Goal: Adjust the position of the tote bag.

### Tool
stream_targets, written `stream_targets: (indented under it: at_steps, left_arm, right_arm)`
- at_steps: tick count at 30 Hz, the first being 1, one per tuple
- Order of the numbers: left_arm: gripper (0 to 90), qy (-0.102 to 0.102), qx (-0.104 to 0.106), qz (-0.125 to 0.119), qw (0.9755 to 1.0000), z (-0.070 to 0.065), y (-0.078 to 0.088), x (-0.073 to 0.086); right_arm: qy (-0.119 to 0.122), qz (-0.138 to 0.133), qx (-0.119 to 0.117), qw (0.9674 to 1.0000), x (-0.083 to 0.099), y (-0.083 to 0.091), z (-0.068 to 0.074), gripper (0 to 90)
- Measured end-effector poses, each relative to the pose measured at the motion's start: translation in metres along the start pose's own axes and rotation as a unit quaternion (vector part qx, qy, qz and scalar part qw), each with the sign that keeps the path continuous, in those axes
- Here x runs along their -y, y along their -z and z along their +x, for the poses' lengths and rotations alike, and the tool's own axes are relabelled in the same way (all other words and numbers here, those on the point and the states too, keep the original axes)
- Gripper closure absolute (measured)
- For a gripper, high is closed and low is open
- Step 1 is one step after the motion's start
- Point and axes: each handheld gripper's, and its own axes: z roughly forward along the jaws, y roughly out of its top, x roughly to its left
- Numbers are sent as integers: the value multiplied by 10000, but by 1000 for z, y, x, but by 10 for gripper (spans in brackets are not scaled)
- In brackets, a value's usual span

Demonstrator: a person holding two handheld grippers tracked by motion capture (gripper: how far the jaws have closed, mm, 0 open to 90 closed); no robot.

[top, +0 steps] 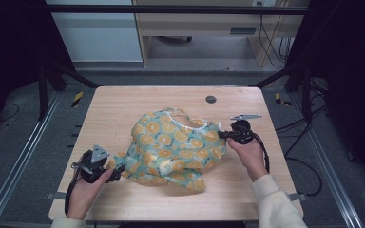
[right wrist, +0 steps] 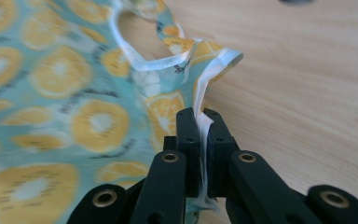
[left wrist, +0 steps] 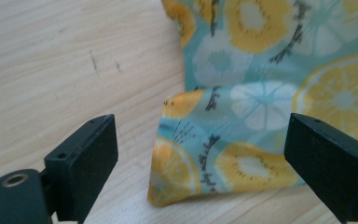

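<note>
Looking across the worktop (top: pixel 123 102), we see the citrus-print garment (top: pixel 176 147) crumpled at its middle. At the garment's near-left corner (left wrist: pixel 182 172), our left gripper (top: pixel 114 172) has its fingers wide open around the fabric, not yet pressing. At the garment's right side, our right gripper (right wrist: pixel 204 140) fingers are clamped on the white trim (right wrist: pixel 205 93). That thin trim could slip free if we pull sideways.

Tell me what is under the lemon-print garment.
The garment lies crumpled on the wooden table, whose bare top shows all around it. Anything beneath its folds is covered and cannot be seen.
</note>
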Motion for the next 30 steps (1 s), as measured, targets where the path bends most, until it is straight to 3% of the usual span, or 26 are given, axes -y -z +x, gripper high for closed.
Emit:
stream_targets:
  at_steps: [3, 9, 12, 14, 19, 22, 25, 27, 30]
  left_arm:
    - [100, 59, 105, -266, 9996, 0, -1, -7]
    - [104, -171, 112, -241, 9995, -3, -7, -26]
    - [117, -128, 162, -220, 9995, 1, -9, -43]
    - [120, -159, 210, -148, 9995, 4, -15, -57]
    - [118, -34, 357, 6, 9994, 10, -36, -86]
    - [117, 66, 474, -3, 9989, 12, -51, -99]
    - [117, 16, 466, 133, 9988, 13, -66, -111]
    - [119, 143, 518, 109, 9985, 13, -74, -119]
    - [115, 33, 519, 247, 9983, 12, -88, -132]
  right_arm:
    - [291, -289, -121, 9991, -5, 17, 18, 879]
    - [878, -756, -404, 9925, -1, 41, 50, 890]
    - [971, -802, -618, 9901, 7, 43, 63, 891]
    - [1152, -672, -698, 9886, 13, 40, 73, 890]
    - [1301, -639, -711, 9869, 17, 36, 79, 890]
    - [1537, -611, -546, 9847, 20, 34, 81, 890]
    - [1505, -557, -554, 9855, 22, 31, 81, 890]
    - [1489, -533, -571, 9858, 23, 30, 82, 890]
    - [1506, -523, -587, 9855, 23, 27, 82, 890]
